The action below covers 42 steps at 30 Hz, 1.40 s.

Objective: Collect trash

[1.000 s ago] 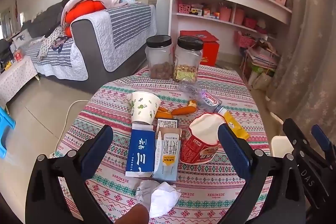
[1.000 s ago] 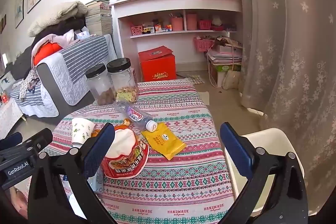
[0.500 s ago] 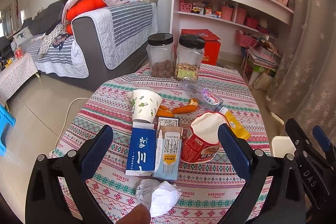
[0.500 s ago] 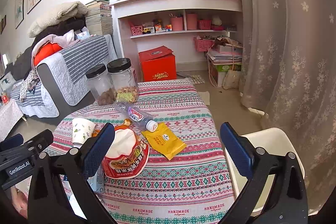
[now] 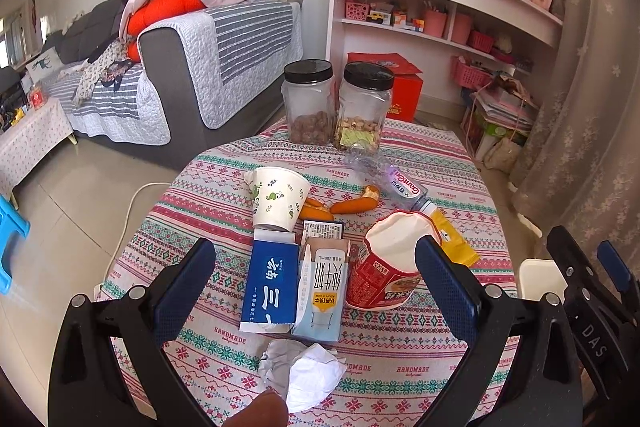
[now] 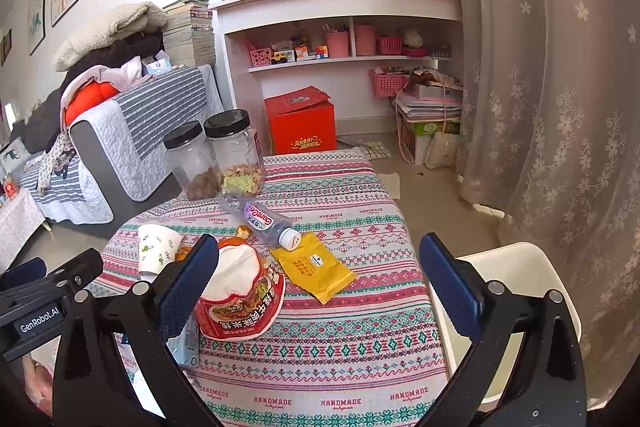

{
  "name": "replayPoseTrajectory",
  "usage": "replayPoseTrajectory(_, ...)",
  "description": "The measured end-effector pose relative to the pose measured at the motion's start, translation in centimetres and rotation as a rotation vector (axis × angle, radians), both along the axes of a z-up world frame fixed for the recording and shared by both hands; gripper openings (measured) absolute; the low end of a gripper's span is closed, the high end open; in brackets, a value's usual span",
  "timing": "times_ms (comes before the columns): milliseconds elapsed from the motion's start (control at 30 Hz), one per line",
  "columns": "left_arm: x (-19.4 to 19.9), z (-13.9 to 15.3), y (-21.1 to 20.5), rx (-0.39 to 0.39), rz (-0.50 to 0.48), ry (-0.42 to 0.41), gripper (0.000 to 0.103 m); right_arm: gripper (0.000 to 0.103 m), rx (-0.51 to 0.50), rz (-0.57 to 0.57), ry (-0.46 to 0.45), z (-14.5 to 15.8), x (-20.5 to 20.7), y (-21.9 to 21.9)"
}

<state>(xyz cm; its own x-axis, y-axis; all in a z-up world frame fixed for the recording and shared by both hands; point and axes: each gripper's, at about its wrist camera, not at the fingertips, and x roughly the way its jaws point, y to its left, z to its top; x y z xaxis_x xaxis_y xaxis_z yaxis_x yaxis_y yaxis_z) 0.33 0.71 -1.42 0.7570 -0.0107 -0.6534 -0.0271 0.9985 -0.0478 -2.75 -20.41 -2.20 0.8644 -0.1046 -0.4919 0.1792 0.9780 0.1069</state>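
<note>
Holding both tools above the near edge of the tabletop (image 5: 460,163), I have my left hand-held gripper (image 5: 316,283) with its blue pads spread wide and gripping nothing, and my right hand-held gripper (image 6: 320,277) equally wide apart and empty.

Between the left pads lies most of the trash. A crumpled white tissue (image 5: 308,371) sits nearest me at the cloth's front edge. Just beyond it, a flattened blue carton (image 5: 272,287) lies touching a light-blue milk carton (image 5: 322,291) on its right. To the right of those, a red instant-noodle cup (image 5: 386,267) lies tipped on its side with its white mouth facing up and away; in the right view it sits just behind that tool's left pad. A paper cup (image 5: 278,197) printed with green leaves lies on its side behind the cartons, mouth toward me. Orange peel pieces (image 5: 352,205) rest beside it. A crushed clear plastic bottle (image 6: 260,219) with a white cap lies diagonally, its cap touching a yellow wrapper (image 6: 314,265) spread flat to the right of the noodle cup.

Two black-lidded jars (image 5: 336,103) stand side by side at the far edge. A white chair seat (image 6: 516,275) is beside the tabletop on my right, by the curtain (image 6: 560,87). A grey sofa (image 5: 192,67) piled with bedding stands to the left.
</note>
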Motion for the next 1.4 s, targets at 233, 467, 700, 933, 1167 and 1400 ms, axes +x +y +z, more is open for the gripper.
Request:
replayPoseTrajectory(233,0.03,0.01,0.09,-0.001,0.000,0.000,0.097,0.096,0.002,0.000,0.001,0.02,-0.02,0.00)
replayPoseTrajectory(467,0.04,0.03,0.11,-0.001,-0.001,0.000,0.097,0.096,0.003,0.000,0.001,0.04,-0.03,0.02)
replayPoseTrajectory(700,-0.04,-0.06,0.19,-0.001,0.001,0.002,0.097,0.096,0.003,0.000,0.003,0.05,-0.01,0.01)
replayPoseTrajectory(933,-0.19,-0.32,0.46,0.001,0.003,0.005,0.097,0.096,0.003,-0.001,0.004,0.03,-0.02,0.03)
replayPoseTrajectory(1167,-0.28,-0.46,0.64,0.003,0.005,0.007,0.097,0.096,0.002,-0.001,0.008,-0.09,-0.11,0.17)
replayPoseTrajectory(1400,-0.29,-0.50,0.69,0.002,0.006,0.009,0.097,0.096,0.002,-0.003,0.011,-0.15,-0.17,0.22)
